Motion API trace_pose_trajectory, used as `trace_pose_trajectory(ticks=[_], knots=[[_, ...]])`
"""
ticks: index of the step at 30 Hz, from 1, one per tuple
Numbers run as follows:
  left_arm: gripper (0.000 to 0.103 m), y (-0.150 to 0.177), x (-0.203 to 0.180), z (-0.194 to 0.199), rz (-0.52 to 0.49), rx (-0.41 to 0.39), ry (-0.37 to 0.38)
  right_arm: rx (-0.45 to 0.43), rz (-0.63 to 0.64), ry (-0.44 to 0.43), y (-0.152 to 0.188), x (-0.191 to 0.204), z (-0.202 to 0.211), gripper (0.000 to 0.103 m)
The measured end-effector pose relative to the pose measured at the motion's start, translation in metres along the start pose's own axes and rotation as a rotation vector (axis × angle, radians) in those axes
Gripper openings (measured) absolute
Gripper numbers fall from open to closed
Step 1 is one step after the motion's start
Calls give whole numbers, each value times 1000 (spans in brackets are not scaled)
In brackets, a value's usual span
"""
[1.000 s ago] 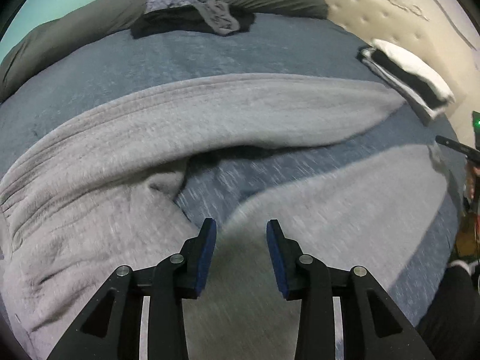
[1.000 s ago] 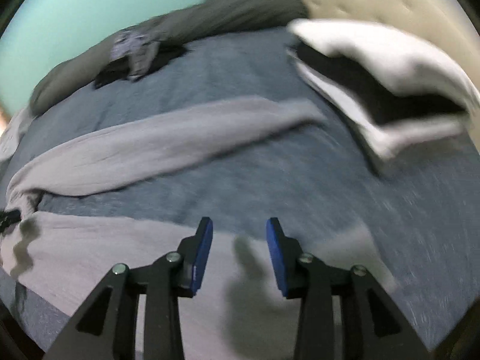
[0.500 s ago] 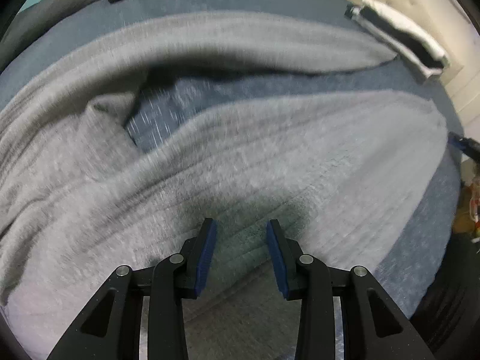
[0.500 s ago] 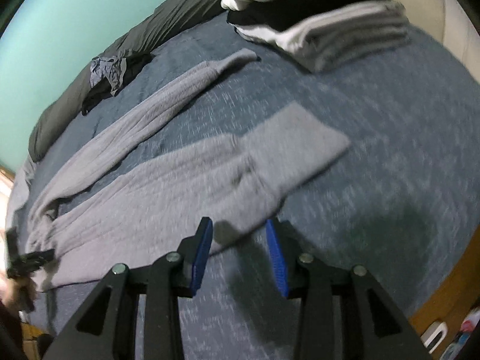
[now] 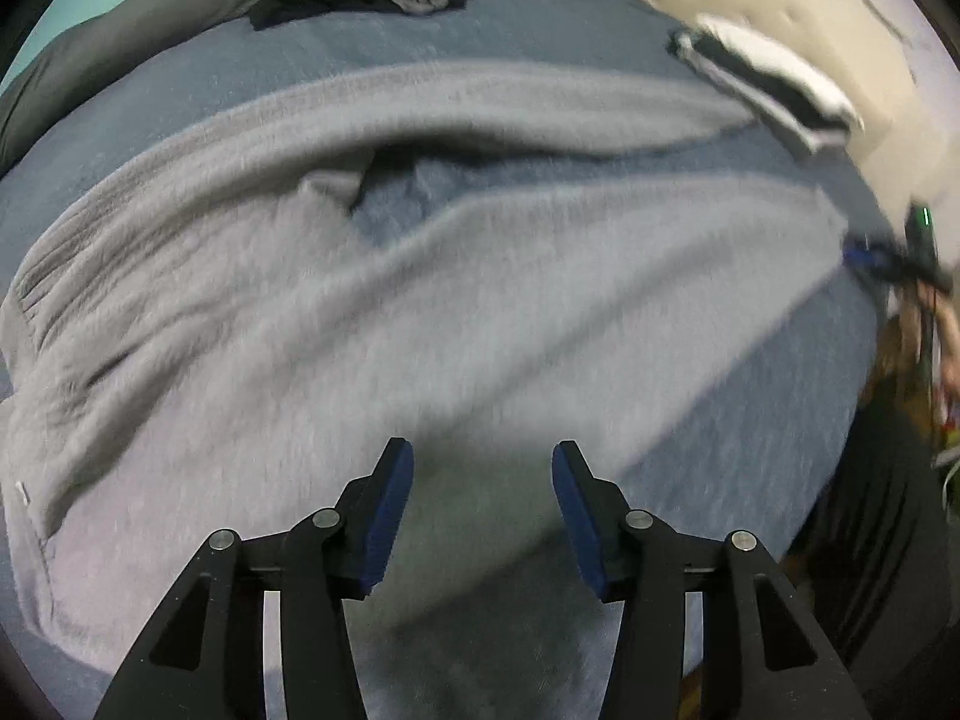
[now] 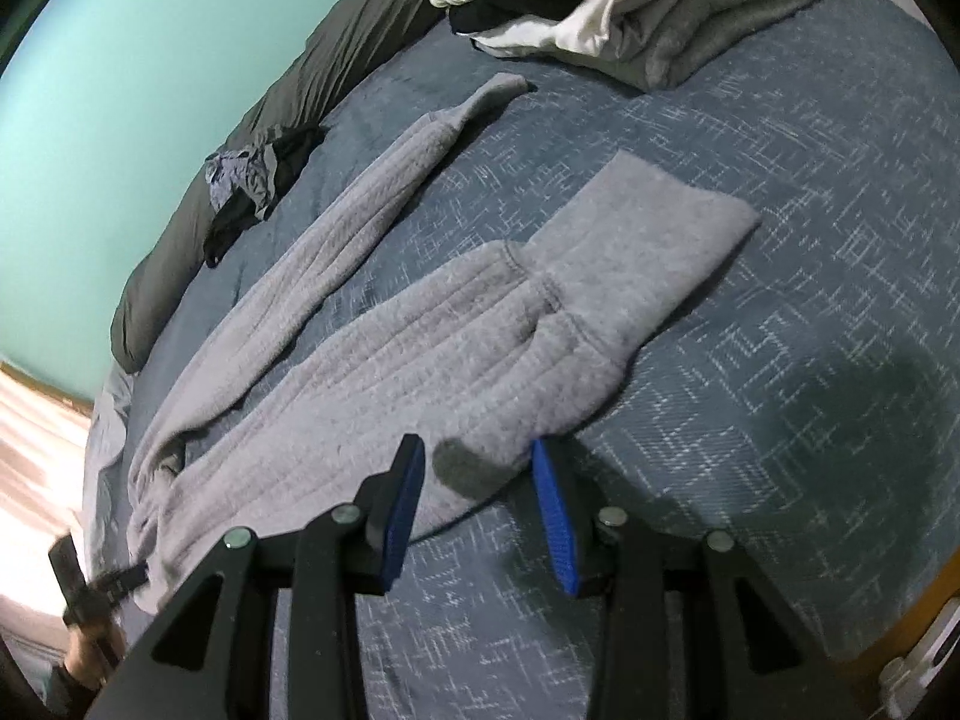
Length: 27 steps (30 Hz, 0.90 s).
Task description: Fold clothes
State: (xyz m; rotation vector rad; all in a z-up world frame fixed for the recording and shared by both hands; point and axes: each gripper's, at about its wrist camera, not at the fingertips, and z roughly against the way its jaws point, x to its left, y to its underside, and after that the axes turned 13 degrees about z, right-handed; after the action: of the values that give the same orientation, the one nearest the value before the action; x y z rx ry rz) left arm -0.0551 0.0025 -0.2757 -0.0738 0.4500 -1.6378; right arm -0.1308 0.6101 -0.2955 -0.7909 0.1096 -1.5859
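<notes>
The grey sweatpants (image 6: 384, 354) lie spread on the bed (image 6: 780, 240), legs toward 1 o'clock. Both the left gripper (image 5: 483, 480) and right gripper (image 6: 477, 474) hang spread and empty. The blurred waistband probably bunches; pinching one layer would skew the fold.

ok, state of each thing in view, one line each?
left gripper: open, empty, over the garment
right gripper: open, empty, at the garment's edge
grey garment: spread out, unfolded
clothes stack: folded
crumpled clothes: unfolded
</notes>
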Motion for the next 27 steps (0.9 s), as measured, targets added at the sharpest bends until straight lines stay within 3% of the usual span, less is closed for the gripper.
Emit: trace_pose_trajectory(ticks=[5, 17, 19, 20, 21, 24, 27], knots=[[53, 25, 1, -8, -24, 40, -38, 13, 10, 17, -3, 5, -1, 37], [52, 34, -33, -36, -110, 47, -109, 29, 60, 34, -3, 14, 5, 10], [42, 31, -35, -38, -109, 34, -124, 22, 63, 32, -5, 14, 7, 5], [29, 30, -34, -38, -107, 29, -132, 18, 65, 30, -5, 14, 8, 5], [22, 30, -33, -37, -103, 30, -128, 15, 66, 29, -6, 14, 10, 4], [8, 29, -32, -35, -103, 34, -122, 4, 71, 25, -8, 14, 13, 3], [4, 31, -34, -32, -118, 45, -120, -6, 74, 25, -9, 15, 20, 3]])
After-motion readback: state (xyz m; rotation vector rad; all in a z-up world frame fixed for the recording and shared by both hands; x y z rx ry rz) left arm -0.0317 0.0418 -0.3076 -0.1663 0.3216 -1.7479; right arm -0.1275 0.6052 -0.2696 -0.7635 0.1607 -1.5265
